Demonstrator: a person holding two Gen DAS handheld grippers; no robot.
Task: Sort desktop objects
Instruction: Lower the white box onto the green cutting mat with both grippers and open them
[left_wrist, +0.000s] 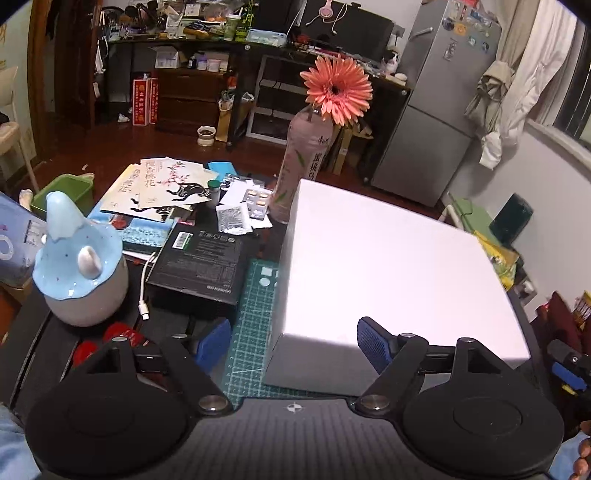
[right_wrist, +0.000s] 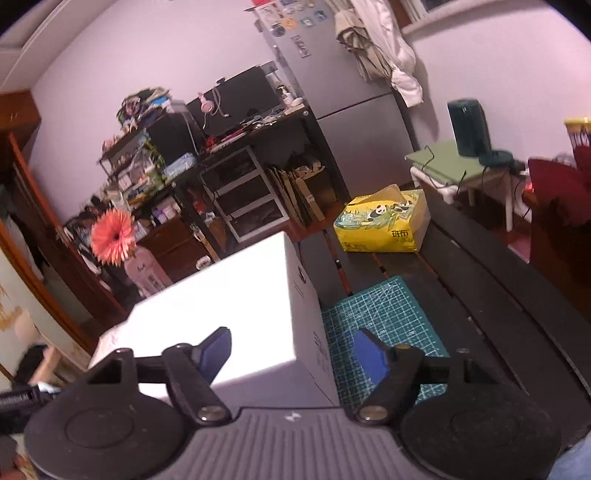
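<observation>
**White box on cutting mat, both grippers released**

Dark slatted table (left_wrist: 33, 354) carries the work area, with a cluttered shelf unit and a grey refrigerator (left_wrist: 439, 110) against the far wall. On the table lies a green cutting mat (left_wrist: 247, 332) with a printed white grid; its matte surface also shows in the right wrist view (right_wrist: 391, 314).

A white box (left_wrist: 388, 277), rectangular, smooth and matte with sharp edges, rests on the mat. Small print is visible on its right side wall in the right wrist view (right_wrist: 236, 306).

Left of the box lies a flat black carton (left_wrist: 199, 266) with white lettering and a barcode label. A white cable (left_wrist: 146, 291) runs beside it. Further left stands a rounded glazed ceramic jar (left_wrist: 81, 266), grey-bodied, with a blue lid shaped like a peak. Behind the box stands a pink plastic bottle (left_wrist: 303, 162) holding an orange gerbera (left_wrist: 336, 90). Printed booklets (left_wrist: 162, 188) and blister packs lie far left of the bottle. A yellow soft tissue pack (right_wrist: 380, 225) with panda print sits on the far right of the table.

Left gripper (left_wrist: 291, 343) points down at the near left corner of the box. Its jaws stand wide, with blue ribbed pads; the right pad (left_wrist: 373, 343) appears over the box top, and no pad presses on it.

Right gripper (right_wrist: 291, 352) points down at the near right corner of the box. Its jaws stand wide, one pad over the box top, the other over the mat, gripping nothing.
</observation>
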